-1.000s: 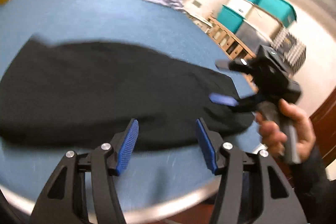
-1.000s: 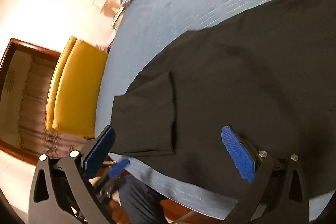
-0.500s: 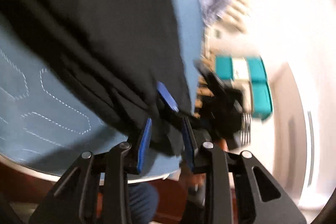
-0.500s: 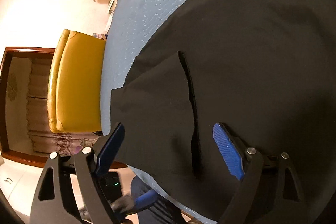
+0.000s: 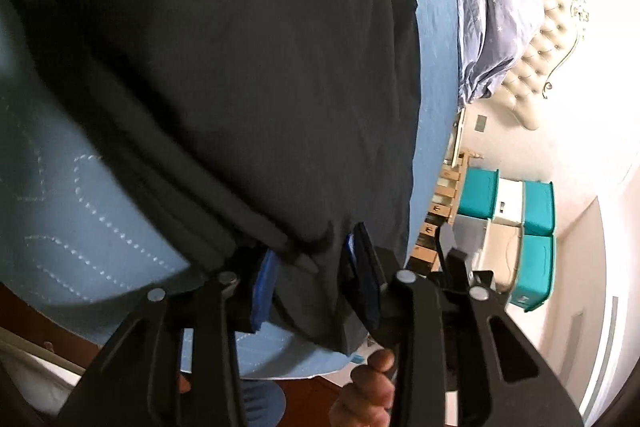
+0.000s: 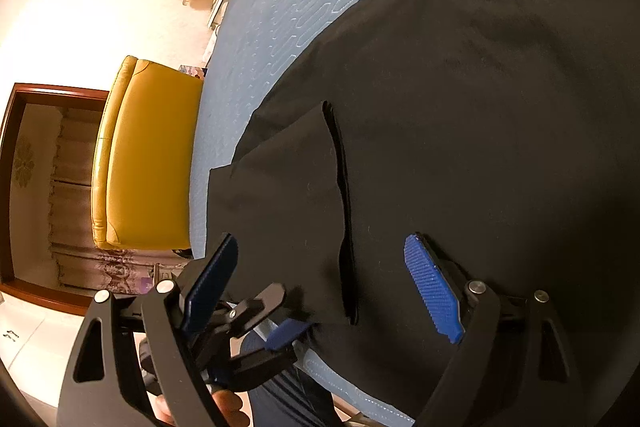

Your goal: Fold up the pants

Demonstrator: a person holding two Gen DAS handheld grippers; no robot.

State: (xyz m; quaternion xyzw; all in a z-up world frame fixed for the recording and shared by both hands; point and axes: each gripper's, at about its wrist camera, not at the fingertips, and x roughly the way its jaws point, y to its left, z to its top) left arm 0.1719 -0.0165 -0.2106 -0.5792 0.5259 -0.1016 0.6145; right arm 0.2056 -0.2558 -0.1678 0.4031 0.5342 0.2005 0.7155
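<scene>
Black pants [image 5: 240, 67] lie spread on a blue quilted bed [image 5: 60, 227], with one folded flap [image 6: 288, 179] near the bed's edge. My left gripper [image 5: 312, 287] is at the near edge of the pants, its blue pads [image 5: 264, 291] pressed on a bunched fold of the black cloth. In the right wrist view the left gripper [image 6: 292, 315] sits at the bottom, clamped on that edge. My right gripper [image 6: 324, 291] hovers wide open just above the pants beside the flap, holding nothing. A hand [image 5: 372, 387] shows below.
A yellow armchair [image 6: 148, 163] stands beside the bed. A lilac duvet [image 5: 492, 7] lies bunched against the tufted headboard [image 5: 552, 27]. Teal storage boxes [image 5: 536, 227] and wooden shelves stand by the wall. The bed's edge runs just under both grippers.
The left gripper swung down to the near edge of the pants, and its fingers narrowed around the cloth. The right gripper dropped closer over the folded flap and stayed open.
</scene>
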